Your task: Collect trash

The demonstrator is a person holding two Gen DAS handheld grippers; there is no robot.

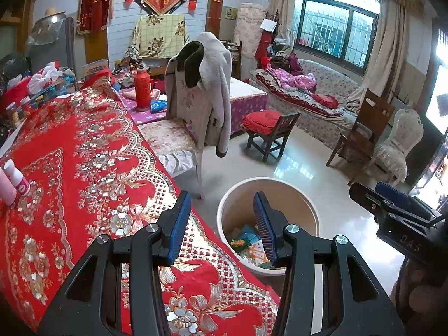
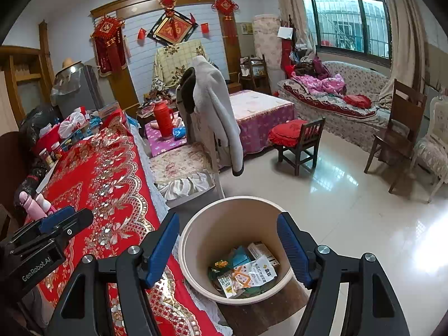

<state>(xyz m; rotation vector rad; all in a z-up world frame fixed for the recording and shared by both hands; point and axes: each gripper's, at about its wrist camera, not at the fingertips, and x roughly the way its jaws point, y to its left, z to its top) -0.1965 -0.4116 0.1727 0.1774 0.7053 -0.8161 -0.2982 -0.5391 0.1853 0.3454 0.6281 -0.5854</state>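
From my left wrist view, my own gripper finger [image 1: 266, 224] covers part of the bin [image 1: 224, 212] and its trash [image 1: 246, 240]; two pink bottles [image 1: 14, 182] are cut by the frame's left edge. The right gripper [image 1: 392, 204] shows only side-on. On my right wrist view, print on the packets [image 2: 252, 277] is too small to read

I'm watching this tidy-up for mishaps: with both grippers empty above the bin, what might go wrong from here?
1. The bin appears to stand on a low wooden stool right beside the table; a nudge from the right gripper might tip it.
2. The left gripper could snag the red tablecloth, toppling the pink bottles.
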